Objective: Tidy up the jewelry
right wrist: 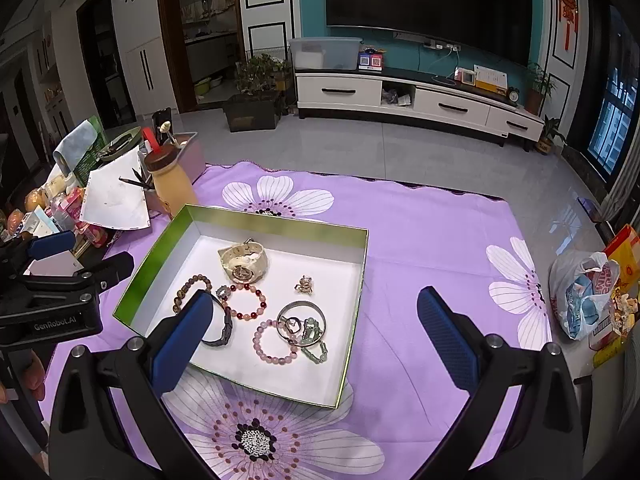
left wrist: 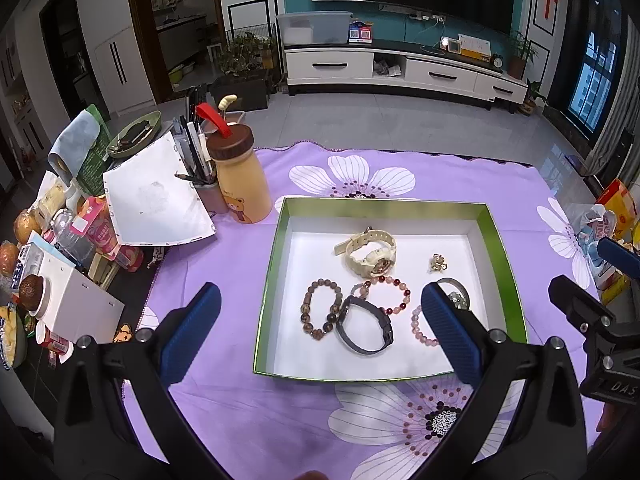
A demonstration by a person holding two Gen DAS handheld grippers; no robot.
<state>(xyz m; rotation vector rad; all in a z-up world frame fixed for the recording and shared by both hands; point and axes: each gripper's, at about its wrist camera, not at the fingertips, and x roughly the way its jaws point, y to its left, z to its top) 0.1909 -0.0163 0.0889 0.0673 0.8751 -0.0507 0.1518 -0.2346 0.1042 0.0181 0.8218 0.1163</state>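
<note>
My two grippers, left (left wrist: 320,332) and right (right wrist: 316,338), hang wide open and empty above the green-rimmed box (left wrist: 276,248) of watches and beaded bracelets (left wrist: 320,309), where only the right view shows the silver bangle (right wrist: 302,316) whole.

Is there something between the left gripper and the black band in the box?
Nothing visible blocks it. The left gripper is open above the box, and the black band lies bare between the fingers. Only the brown bead bracelet touches its side.
</note>
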